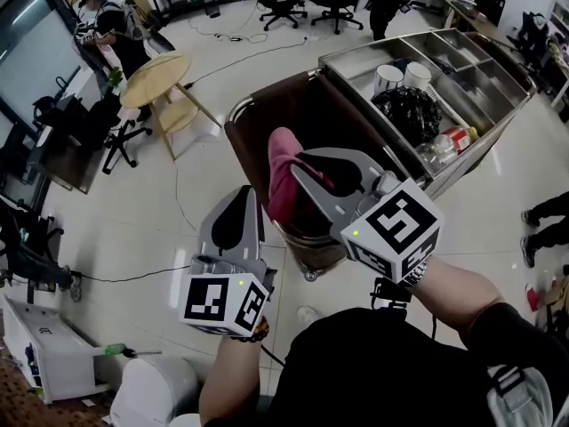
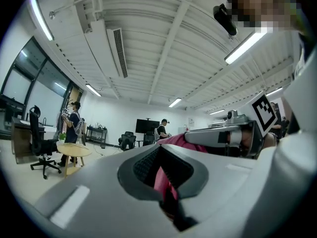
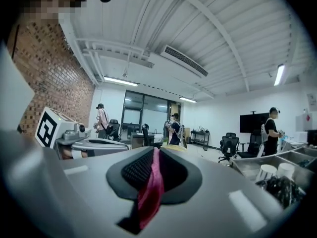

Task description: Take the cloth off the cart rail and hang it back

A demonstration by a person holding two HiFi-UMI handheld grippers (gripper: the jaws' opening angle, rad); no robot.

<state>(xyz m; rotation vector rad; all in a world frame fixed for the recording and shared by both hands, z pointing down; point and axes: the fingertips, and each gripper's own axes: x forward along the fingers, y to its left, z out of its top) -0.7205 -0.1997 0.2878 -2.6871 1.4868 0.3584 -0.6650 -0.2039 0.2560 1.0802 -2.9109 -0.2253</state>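
Clamps cloth point(image 1: 281, 176) in left gripper point(image 1: 238, 212), at 7 o'clock of it. Holds cloth up off rail point(image 1: 242, 107), over cart point(image 1: 498, 105). Pinches it also in right gripper point(image 1: 313, 174), at 3 o'clock, likely to spread it for rehanging.

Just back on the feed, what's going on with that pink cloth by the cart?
A person is working the pink cloth with both hand-held grippers. The left gripper and the right gripper are each shut on it, holding it up between them over the near end of the cart, above its brown bag. The cloth looks lifted off the rail and not yet rehung. Whether its lower end touches the bag cannot be told.
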